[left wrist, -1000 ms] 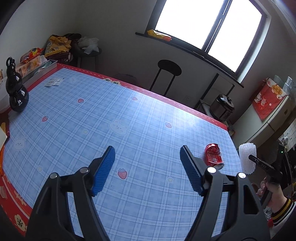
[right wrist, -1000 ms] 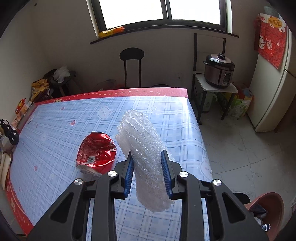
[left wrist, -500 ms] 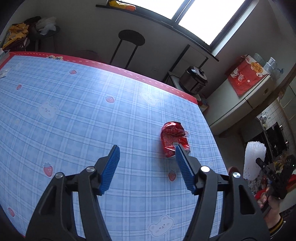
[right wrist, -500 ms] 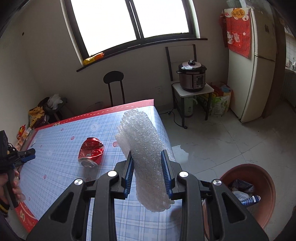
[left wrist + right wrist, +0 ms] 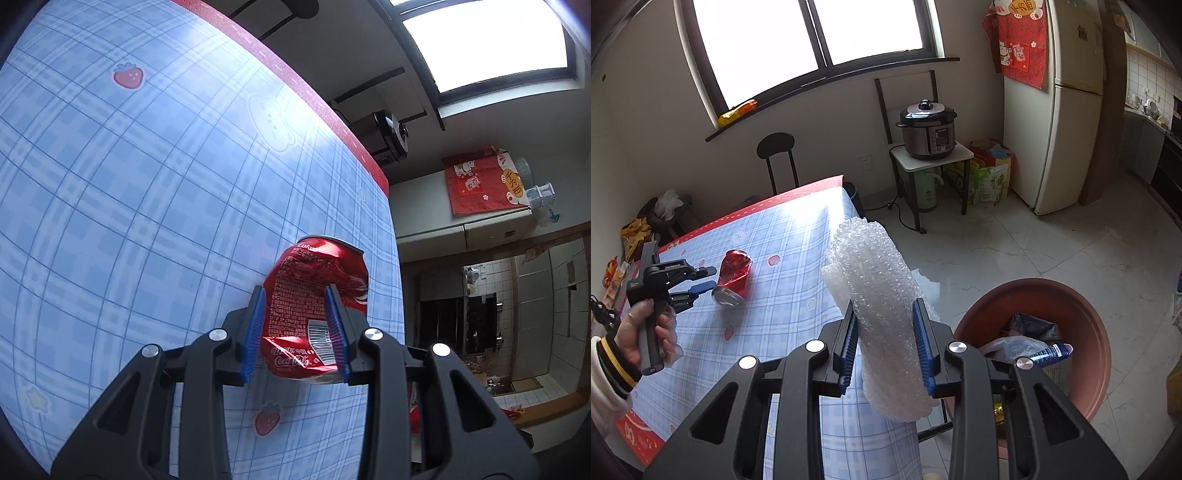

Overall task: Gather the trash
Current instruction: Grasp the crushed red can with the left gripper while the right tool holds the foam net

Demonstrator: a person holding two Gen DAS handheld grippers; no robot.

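A crushed red cola can (image 5: 314, 310) lies on the blue checked tablecloth (image 5: 147, 184) near the table's right edge. My left gripper (image 5: 295, 332) has its blue pads on both sides of the can and is shut on it. The can (image 5: 734, 273) and the left gripper (image 5: 701, 280) also show in the right wrist view. My right gripper (image 5: 886, 343) is shut on a roll of clear bubble wrap (image 5: 879, 306), held in the air beside the table's corner. A brown round trash bin (image 5: 1041, 347) stands on the floor just to the right of it.
The bin holds a plastic bag and a blue tube (image 5: 1052, 352). A pressure cooker (image 5: 929, 129) sits on a small stand by the wall, a black stool (image 5: 775, 155) behind the table, a fridge (image 5: 1067, 103) at the right. The floor is pale tile.
My left gripper moved in on the can and closed on it. My right gripper carried the bubble wrap away from the table, closer to the bin.
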